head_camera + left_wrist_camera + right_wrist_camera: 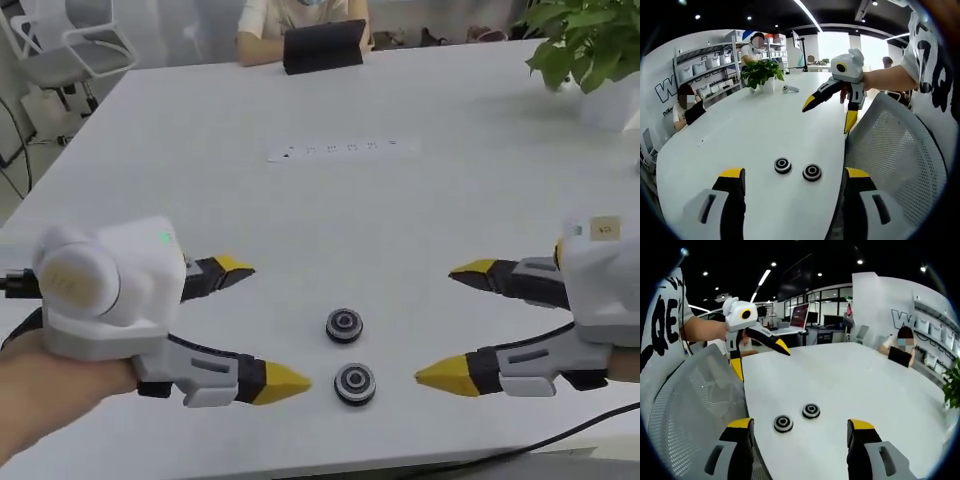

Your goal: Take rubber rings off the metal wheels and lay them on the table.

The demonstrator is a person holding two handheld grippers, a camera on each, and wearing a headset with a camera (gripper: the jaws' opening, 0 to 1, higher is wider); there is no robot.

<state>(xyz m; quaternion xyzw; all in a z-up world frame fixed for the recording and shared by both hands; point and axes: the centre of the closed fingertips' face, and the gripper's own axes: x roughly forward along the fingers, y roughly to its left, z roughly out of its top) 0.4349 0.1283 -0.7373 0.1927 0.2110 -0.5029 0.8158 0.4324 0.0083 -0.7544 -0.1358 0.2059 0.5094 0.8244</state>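
The left gripper (255, 323) is hovering just above the table (330, 210), its jaws gaping wide and gripping nothing. The right gripper (455, 322) is facing it from the other side, likewise spread wide and carrying nothing. Both are pointing inward, toward the gap between them.

In that gap two wheels are lying flat on the table, close to the person's edge: the near wheel (355, 384) and the far wheel (344, 325), near each other but apart. Neither gripper is touching either one, and the pair is sitting roughly midway between the two sets of yellow tips. In each gripper view the wheels are showing between that view's own jaws, with the other gripper hanging beyond them.

Each wheel is showing a dark band around a paler hub, so the rings (355, 370) are, as far as I can tell, still seated on both. No loose ring is lying on the table. By that reading the task is only starting: nothing is done, and both rings are waiting to be pulled off and laid down.

Farther out, a mesh chair (890, 150) is standing at the near edge, a plant (585, 40) is sitting at a far corner, and a person (300, 15) is sitting at the far end behind a dark screen (322, 47).
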